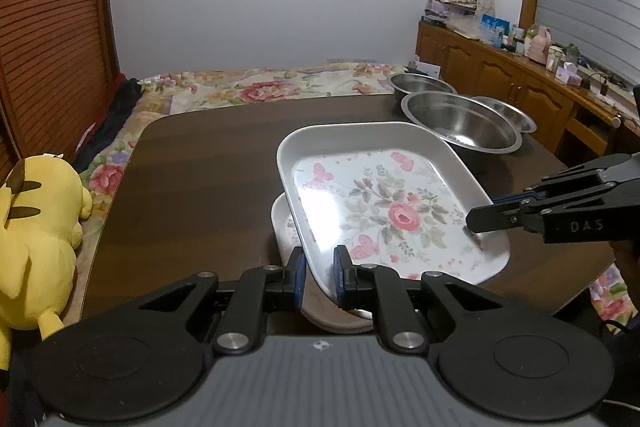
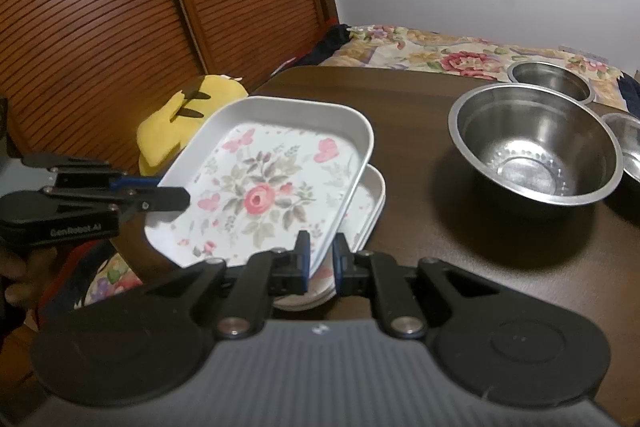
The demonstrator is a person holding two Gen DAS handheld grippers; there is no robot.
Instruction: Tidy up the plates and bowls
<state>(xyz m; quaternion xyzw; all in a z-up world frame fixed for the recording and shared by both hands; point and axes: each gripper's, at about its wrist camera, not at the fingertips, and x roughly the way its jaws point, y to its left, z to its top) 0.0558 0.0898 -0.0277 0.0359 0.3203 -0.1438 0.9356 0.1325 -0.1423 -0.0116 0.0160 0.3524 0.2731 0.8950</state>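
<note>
A white rectangular plate with a rose print [image 1: 384, 203] [image 2: 260, 183] is held tilted above a stack of similar plates [image 1: 286, 227] [image 2: 370, 203] on the dark table [image 1: 208, 167]. My left gripper [image 1: 320, 279] is shut on the plate's near rim; it also shows in the right wrist view [image 2: 168, 197]. My right gripper [image 2: 320, 259] is shut on the opposite rim and shows in the left wrist view [image 1: 484, 217]. Three steel bowls stand behind: a large one [image 1: 460, 125] [image 2: 536, 147], a smaller one [image 1: 420, 85] [image 2: 550, 79], and a third [image 1: 508, 113] [image 2: 628, 147].
A yellow plush toy [image 1: 36, 227] [image 2: 188, 123] lies off the table's left edge on a floral bedspread [image 1: 260, 87]. A slatted wooden door [image 2: 120, 7] stands behind it. A wooden sideboard with clutter [image 1: 520, 67] runs along the right wall.
</note>
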